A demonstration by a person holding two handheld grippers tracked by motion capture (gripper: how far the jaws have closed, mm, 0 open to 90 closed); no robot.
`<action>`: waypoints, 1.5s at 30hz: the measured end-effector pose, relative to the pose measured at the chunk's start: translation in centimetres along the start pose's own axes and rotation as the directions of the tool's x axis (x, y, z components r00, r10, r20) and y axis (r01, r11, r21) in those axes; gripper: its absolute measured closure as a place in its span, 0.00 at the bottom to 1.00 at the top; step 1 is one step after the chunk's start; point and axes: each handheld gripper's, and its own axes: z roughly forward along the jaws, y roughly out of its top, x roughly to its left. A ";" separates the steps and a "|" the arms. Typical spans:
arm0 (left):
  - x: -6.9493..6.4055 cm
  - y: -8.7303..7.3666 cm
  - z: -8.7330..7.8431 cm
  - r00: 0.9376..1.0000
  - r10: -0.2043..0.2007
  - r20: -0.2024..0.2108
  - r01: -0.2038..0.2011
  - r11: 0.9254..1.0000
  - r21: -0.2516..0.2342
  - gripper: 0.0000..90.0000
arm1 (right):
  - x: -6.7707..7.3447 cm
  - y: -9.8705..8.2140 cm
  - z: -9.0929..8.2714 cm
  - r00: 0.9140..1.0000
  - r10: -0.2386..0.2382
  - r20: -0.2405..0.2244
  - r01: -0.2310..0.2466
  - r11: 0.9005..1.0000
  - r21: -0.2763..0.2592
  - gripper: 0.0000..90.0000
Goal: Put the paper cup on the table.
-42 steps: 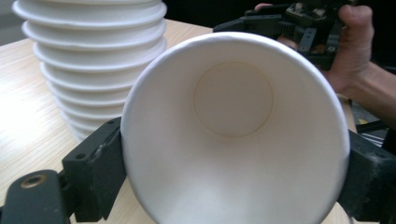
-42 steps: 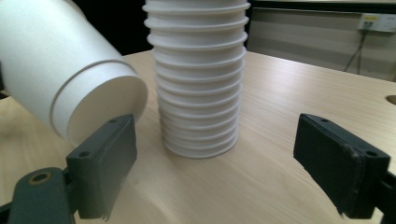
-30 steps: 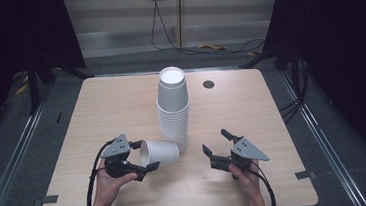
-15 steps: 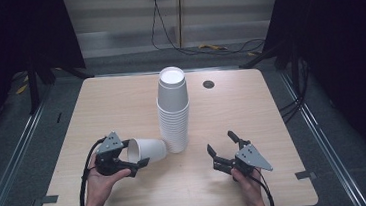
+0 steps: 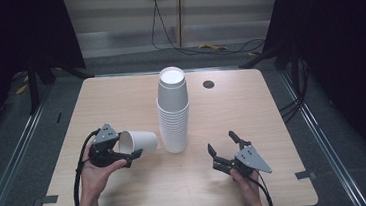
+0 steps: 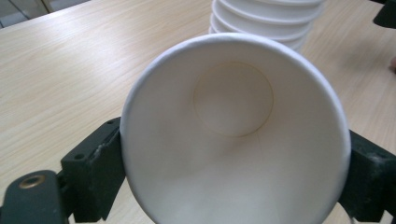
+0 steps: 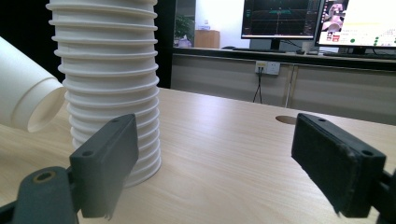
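Single paper cup [image 5: 139,142] held sideways by left gripper [image 5: 125,155] near table's [image 5: 120,98] front-left edge, beside cup stack [image 5: 173,111], right gripper [image 5: 222,147] fingers spread wide, nothing gripped.

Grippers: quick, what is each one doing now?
Left gripper: shut on a single paper cup, lying sideways.
Right gripper: open, holding nothing, beside the cup stack.

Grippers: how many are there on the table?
2: the left gripper near the table's left front, clamping a single paper cup; the right gripper open, right of the cup stack.
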 end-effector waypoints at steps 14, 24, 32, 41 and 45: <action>2.2 1.7 0.0 1.000 -0.020 -0.012 0.021 0.989 0.147 0.12 | -0.1 0.0 0.0 1.000 0.017 -0.022 -0.017 1.000 0.005 0.17; 3.1 4.0 -0.2 0.999 0.006 -0.037 0.004 0.965 0.261 0.12 | -0.2 0.0 0.0 0.999 0.024 -0.030 -0.024 1.000 0.005 0.17; 3.9 5.0 1.0 0.999 0.027 -0.037 -0.011 0.925 0.380 0.12 | -0.2 0.0 0.0 0.999 0.021 -0.040 -0.021 1.000 0.005 0.17; 4.3 5.9 2.3 0.999 0.033 -0.043 -0.005 0.850 0.527 0.11 | -0.2 0.0 -0.1 0.999 0.023 -0.046 -0.022 1.000 0.011 0.17; 4.3 6.4 3.0 0.999 0.039 -0.026 -0.018 0.831 0.556 0.11 | -0.2 0.0 -0.1 0.998 0.025 -0.049 -0.024 1.000 0.014 0.17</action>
